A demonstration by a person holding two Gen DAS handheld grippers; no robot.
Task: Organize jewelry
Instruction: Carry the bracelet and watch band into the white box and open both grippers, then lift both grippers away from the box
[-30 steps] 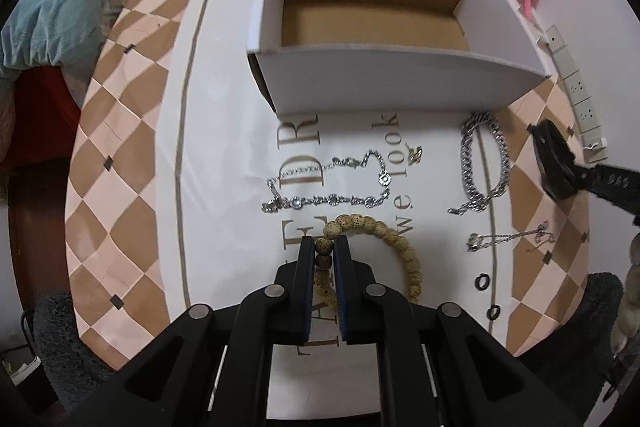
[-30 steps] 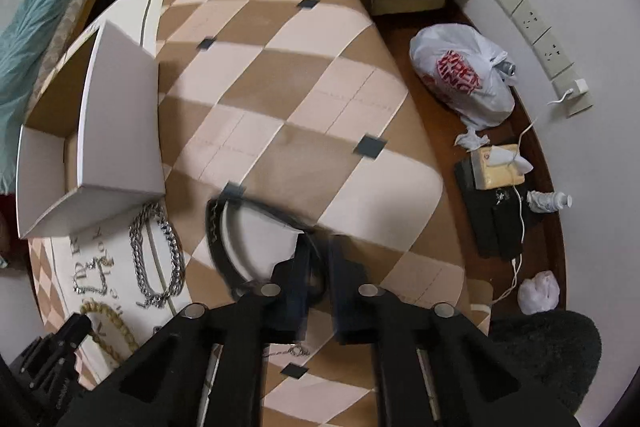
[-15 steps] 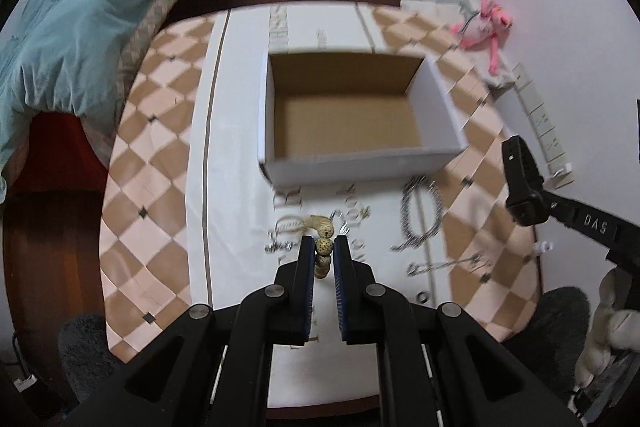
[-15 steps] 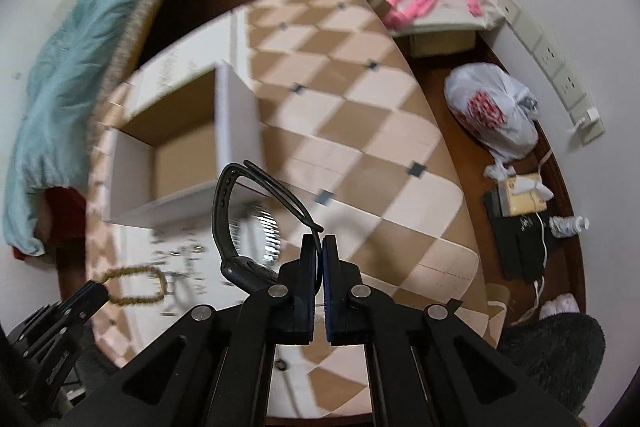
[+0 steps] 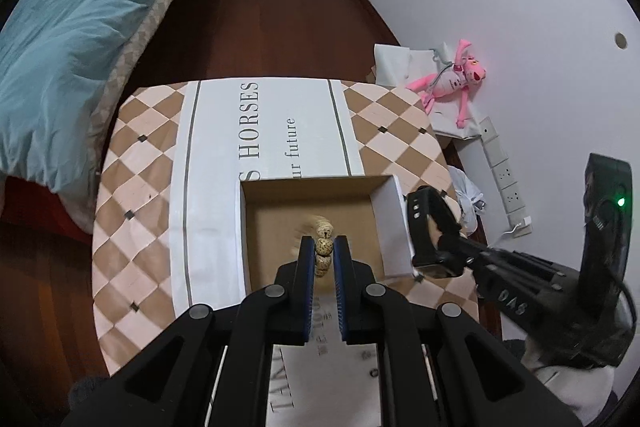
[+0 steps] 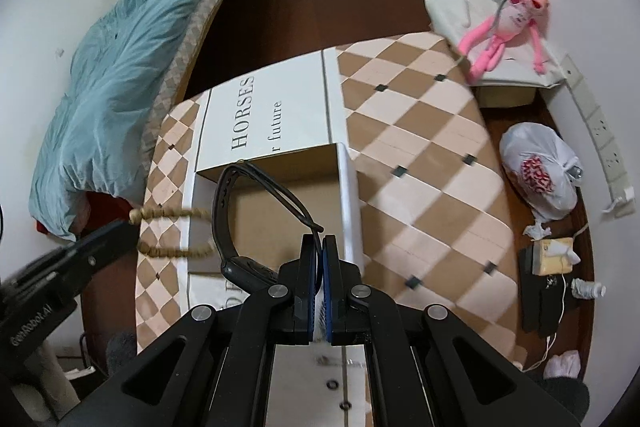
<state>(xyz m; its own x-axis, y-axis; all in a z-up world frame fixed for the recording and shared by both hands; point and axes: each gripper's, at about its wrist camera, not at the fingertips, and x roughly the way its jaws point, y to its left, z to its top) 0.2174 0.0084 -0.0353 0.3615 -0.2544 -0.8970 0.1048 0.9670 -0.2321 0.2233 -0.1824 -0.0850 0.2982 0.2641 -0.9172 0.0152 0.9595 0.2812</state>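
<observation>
Bead bracelet (image 5: 323, 251) hangs pinched in left gripper (image 5: 323, 255), directly above open cardboard box (image 5: 386, 223) floor: straight drop. Right gripper (image 6: 319, 247), clamped on black wristband (image 6: 224, 211) strap, sits nearer box's right wall, band dangling over interior.

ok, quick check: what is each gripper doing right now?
Left gripper: shut on the beaded bracelet, over the open box.
Right gripper: shut on the black watch band, also above the box.
</observation>
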